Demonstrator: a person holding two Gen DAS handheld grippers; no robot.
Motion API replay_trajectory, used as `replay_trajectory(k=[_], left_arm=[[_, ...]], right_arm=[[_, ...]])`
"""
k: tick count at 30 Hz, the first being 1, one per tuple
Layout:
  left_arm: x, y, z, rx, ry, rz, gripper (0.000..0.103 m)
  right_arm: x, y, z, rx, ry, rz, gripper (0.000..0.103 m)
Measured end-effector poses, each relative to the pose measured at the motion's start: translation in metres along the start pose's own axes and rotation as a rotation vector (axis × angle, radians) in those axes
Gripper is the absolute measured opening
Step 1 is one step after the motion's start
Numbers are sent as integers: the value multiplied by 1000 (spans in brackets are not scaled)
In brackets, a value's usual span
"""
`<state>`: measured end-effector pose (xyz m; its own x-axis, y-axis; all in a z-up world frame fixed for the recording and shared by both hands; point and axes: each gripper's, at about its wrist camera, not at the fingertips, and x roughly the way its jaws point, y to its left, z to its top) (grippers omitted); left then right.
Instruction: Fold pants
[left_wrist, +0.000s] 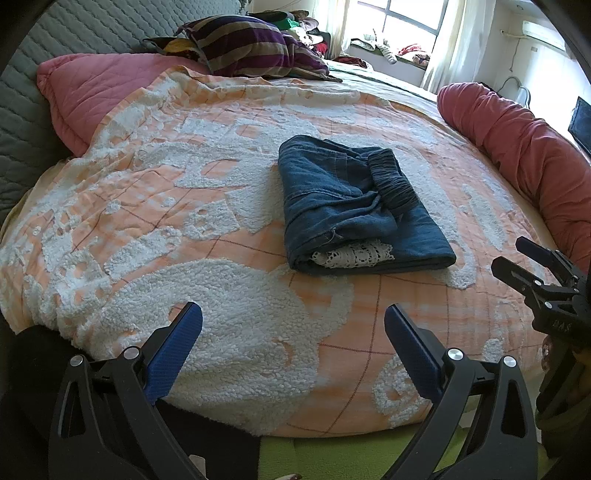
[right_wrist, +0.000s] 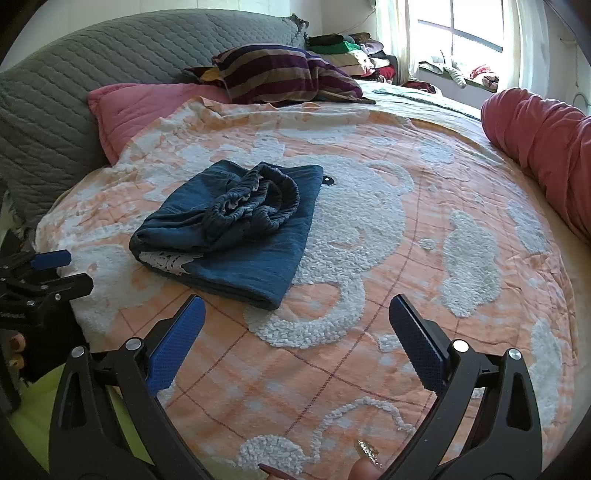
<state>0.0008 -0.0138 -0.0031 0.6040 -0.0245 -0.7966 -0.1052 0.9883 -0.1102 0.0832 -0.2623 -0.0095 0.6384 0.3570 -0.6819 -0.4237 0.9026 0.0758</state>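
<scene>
**Folded pants on the blanket, both grippers empty**

Left wrist view: the left gripper (left_wrist: 293, 325) hangs over the near edge of the bed, its blue-padded fingers (left_wrist: 173, 354) spread wide with nothing between them. Ahead, near the middle of the blanket (left_wrist: 155, 229), lie the pants (left_wrist: 354, 206), dark blue denim folded into a compact bundle. The gathered elastic waistband (left_wrist: 391, 181) sits on top toward the far right, and a patch of white lace (left_wrist: 351, 254) shows at the bundle's near edge. The right gripper (left_wrist: 532, 273) enters at the right edge of the view, above the blanket's near right part, well apart from the pants; from here I cannot tell how its jaws stand. A pink pillow (left_wrist: 85, 96) lies at the far left corner, a striped cushion (left_wrist: 255, 48) behind it, and a red bolster (left_wrist: 517, 144) runs along the right edge.

Right wrist view: the right gripper (right_wrist: 297, 321) is likewise released, fingers wide apart above the blanket's near edge. The pants (right_wrist: 236, 236) lie ahead and to the left, touching neither tool. The left gripper (right_wrist: 48, 269) shows at the left edge, beside the blanket's left edge. A grey quilted headboard (right_wrist: 74, 85) rises at the far left.
</scene>
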Motion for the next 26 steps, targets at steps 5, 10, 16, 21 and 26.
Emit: replay_trajectory(k=[5, 10, 16, 21, 26], left_arm=[[1, 1, -1, 0, 3, 6, 98], [3, -1, -1, 12, 10, 20, 98], [1, 7, 4, -34, -9, 21, 98], [18, 21, 16, -66, 19, -1, 98], [55, 70, 47, -99, 56, 119, 98]], right_arm=[[0, -3, 0, 4, 3, -5, 94], [0, -6, -1, 5, 3, -10, 94], [3, -11, -2, 16, 6, -39, 94], [11, -38, -3, 65, 18, -105, 94], [23, -108, 2, 181, 42, -212, 94]])
